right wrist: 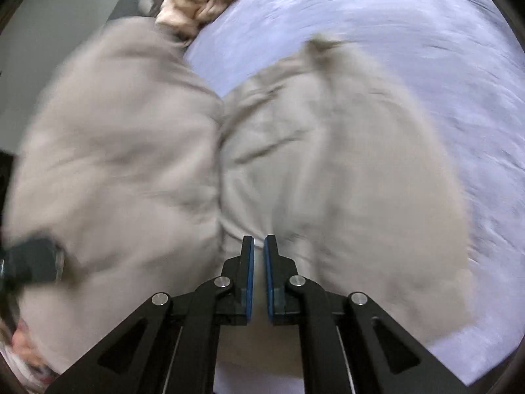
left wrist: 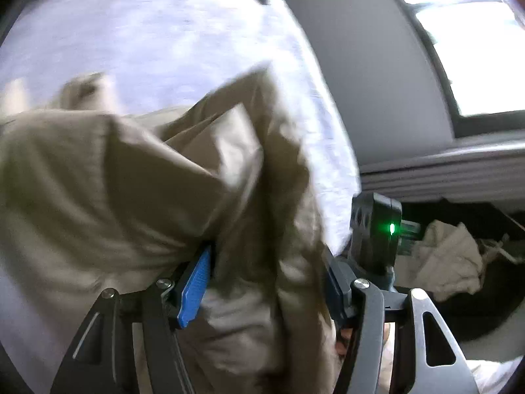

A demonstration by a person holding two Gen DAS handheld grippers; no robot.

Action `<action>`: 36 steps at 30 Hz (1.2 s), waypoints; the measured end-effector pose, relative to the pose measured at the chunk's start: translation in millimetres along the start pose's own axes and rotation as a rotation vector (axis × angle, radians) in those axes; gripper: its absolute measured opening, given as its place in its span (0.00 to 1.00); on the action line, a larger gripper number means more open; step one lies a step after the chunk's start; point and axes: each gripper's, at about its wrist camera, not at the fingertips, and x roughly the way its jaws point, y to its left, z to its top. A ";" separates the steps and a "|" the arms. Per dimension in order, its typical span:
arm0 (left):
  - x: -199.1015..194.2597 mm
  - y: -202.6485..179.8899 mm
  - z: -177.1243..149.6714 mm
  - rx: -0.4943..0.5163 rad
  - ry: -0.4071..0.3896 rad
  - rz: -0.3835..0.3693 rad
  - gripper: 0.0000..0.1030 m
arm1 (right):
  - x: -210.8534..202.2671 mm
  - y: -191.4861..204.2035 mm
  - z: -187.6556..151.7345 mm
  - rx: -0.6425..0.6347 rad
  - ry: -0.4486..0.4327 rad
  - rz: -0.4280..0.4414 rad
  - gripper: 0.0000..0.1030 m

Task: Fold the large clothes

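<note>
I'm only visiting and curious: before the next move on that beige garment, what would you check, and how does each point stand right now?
1. Left gripper free of the beige garment: not ok, cloth lies between its open fingers.
2. Right gripper grip: cannot tell; fingers nearly shut, cloth between them not clearly visible.
3. Garment flat on the bed sheet: not ok, bunched in two humps.
4. Pictures sharp: not ok, blurred.
5. Other clothes clear of the garment: cannot tell.
</note>
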 end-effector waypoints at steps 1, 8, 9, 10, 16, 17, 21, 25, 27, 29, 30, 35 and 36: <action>13.6 0.7 5.8 0.022 0.001 -0.010 0.61 | -7.8 -10.2 -4.0 0.023 -0.013 -0.005 0.07; 73.0 2.4 20.1 0.100 0.007 0.060 0.76 | -55.7 -33.9 -31.2 0.060 -0.048 -0.049 0.21; 75.1 0.3 21.7 0.109 0.005 0.071 0.76 | -65.1 -31.9 -36.2 0.046 -0.057 -0.044 0.42; 70.7 -0.5 9.4 0.117 0.005 0.077 0.76 | -75.3 -27.6 -42.6 0.034 -0.071 -0.025 0.54; 83.8 -21.5 19.4 0.164 -0.004 0.130 0.76 | -102.3 8.7 -60.5 -0.044 -0.056 0.158 0.76; 80.1 -20.1 17.8 0.175 -0.016 0.140 0.76 | -97.2 14.1 -60.9 -0.053 -0.049 0.169 0.76; 36.7 -33.5 12.4 0.222 -0.155 0.167 0.76 | -73.2 32.1 -53.8 -0.041 -0.052 0.132 0.76; -31.0 -6.8 2.8 0.199 -0.365 0.326 0.76 | -60.3 16.6 -41.0 0.038 -0.069 -0.044 0.29; -46.2 24.8 -0.4 0.141 -0.407 0.416 0.76 | -65.8 6.6 -41.4 0.063 -0.085 -0.071 0.16; -44.9 53.6 1.3 0.082 -0.395 0.490 0.76 | -71.4 4.8 -39.8 0.031 -0.115 -0.118 0.14; -41.5 65.5 3.1 0.054 -0.386 0.501 0.76 | -74.2 8.3 -39.8 -0.007 -0.131 -0.148 0.14; -2.4 65.9 24.8 0.040 -0.373 0.488 0.76 | -79.7 14.5 -45.4 -0.108 -0.149 -0.257 0.13; 8.3 55.9 30.8 0.064 -0.370 0.491 0.76 | -80.9 10.1 -46.6 -0.110 -0.153 -0.280 0.13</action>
